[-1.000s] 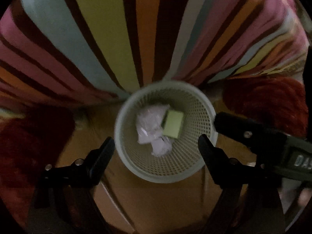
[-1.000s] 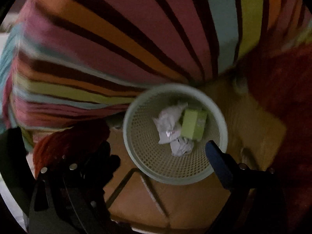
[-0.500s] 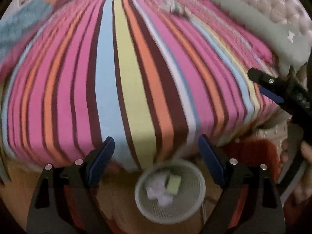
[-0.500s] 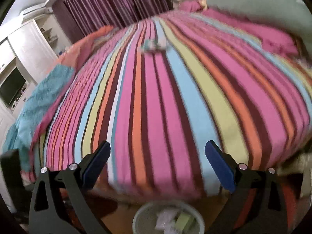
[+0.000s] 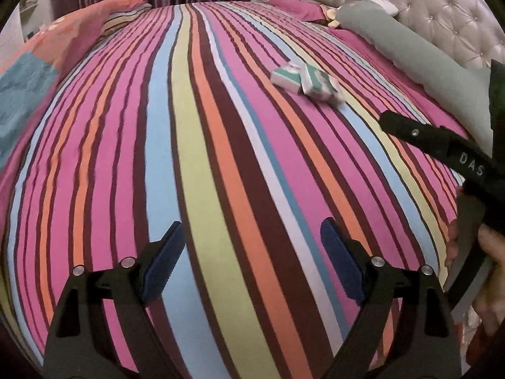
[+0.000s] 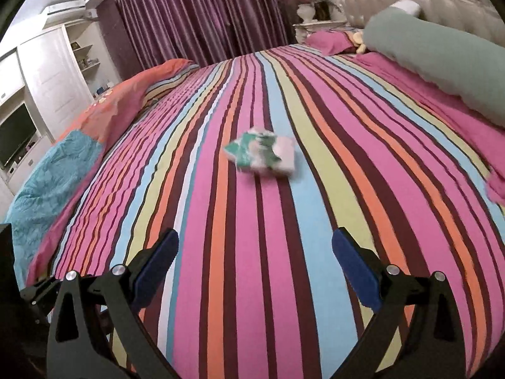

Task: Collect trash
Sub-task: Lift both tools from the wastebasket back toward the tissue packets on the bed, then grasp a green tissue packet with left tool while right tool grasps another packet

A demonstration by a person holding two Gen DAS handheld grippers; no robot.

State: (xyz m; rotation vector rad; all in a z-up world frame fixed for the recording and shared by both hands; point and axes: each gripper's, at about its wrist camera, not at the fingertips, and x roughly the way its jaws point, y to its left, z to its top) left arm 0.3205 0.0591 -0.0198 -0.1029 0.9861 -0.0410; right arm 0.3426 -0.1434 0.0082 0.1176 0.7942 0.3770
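Observation:
A crumpled green-and-white wrapper lies on the striped bedspread, far ahead and to the right in the left wrist view. In the right wrist view the wrapper lies ahead near the middle of the bedspread. My left gripper is open and empty above the near part of the bed. My right gripper is open and empty too, well short of the wrapper. A finger of the right gripper shows at the right edge of the left wrist view. The waste basket is out of view.
A grey-green bolster and a pink pillow lie by the tufted headboard. An orange and teal quilt lies along the left side. White cupboards with a TV and purple curtains stand beyond.
Both grippers have lifted from looking down into the white basket holding trash to looking across the bed. The basket has dropped out of view and the wrapper has come into view.

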